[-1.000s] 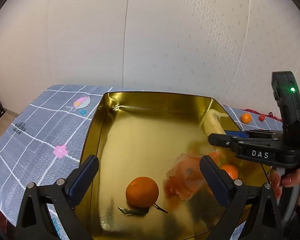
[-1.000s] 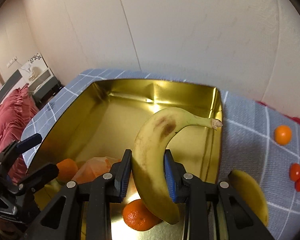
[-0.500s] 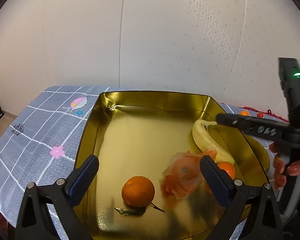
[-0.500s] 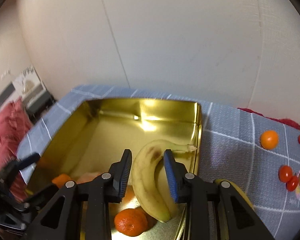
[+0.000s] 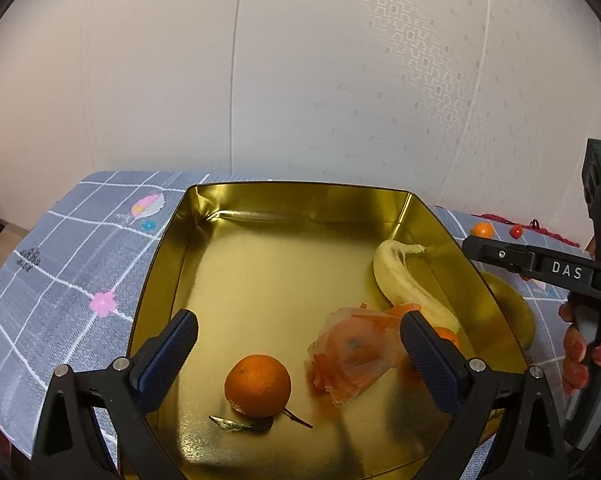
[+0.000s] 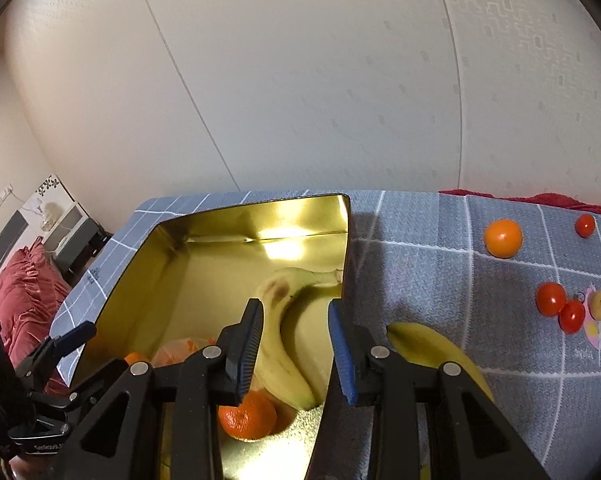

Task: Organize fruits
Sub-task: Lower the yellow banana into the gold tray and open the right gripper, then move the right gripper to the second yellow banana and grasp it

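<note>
Gold-coloured metal, a deep rectangular tin [image 5: 172,264] held the sorted fruit as the right gripper [image 6: 296,344] hung above its right wall, its blue-padded fingers [image 6: 252,344] slightly parted and gripping nothing. Beyond and below those pads lay a spotted yellow banana [image 6: 278,332], resting along the wall, apparently set there to leave the floor free for rounder fruit. A round orange mandarin [image 6: 246,416] sat beneath the fingertips. The left gripper [image 5: 296,356] stood wide open and empty over the tin's near end, a leafy orange mandarin [image 5: 257,385] and a crumpled orange plastic wrapper [image 5: 352,356] between its pads. Outside the right fingers, on the grey checked cloth [image 6: 420,272], a second yellow banana [image 6: 440,352], a loose mandarin [image 6: 503,238] and red cherry tomatoes [image 6: 552,299] awaited collection.
</note>
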{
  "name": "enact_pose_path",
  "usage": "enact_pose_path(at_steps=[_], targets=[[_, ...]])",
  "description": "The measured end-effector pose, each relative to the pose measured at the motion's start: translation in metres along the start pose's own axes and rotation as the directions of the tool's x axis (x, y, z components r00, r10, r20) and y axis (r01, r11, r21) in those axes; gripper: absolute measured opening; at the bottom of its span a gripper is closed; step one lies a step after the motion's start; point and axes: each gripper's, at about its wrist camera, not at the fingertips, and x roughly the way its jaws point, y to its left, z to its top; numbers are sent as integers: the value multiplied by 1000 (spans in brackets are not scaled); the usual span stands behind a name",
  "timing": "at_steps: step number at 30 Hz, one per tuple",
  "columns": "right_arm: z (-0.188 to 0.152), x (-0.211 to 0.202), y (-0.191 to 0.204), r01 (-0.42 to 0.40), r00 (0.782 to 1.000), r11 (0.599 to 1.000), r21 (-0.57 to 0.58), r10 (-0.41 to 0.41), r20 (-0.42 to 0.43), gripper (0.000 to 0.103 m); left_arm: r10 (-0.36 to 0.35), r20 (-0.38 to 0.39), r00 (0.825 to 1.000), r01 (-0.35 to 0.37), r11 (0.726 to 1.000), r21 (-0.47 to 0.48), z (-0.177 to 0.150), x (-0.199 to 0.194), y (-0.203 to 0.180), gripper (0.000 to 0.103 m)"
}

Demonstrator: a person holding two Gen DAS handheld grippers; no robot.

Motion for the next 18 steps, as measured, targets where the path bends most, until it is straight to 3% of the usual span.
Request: enact_pose_path(at_steps=[12,18], targets=[[-12,-6,10,34,999,997,-70,-35,-4,34,-5,-5,1000,5,999,34,1,3,-12,102],[-18,-14,4,34,999,999,-38,-34,-4,35,-16,-5,1000,16,999,52,1,3,-20,103]])
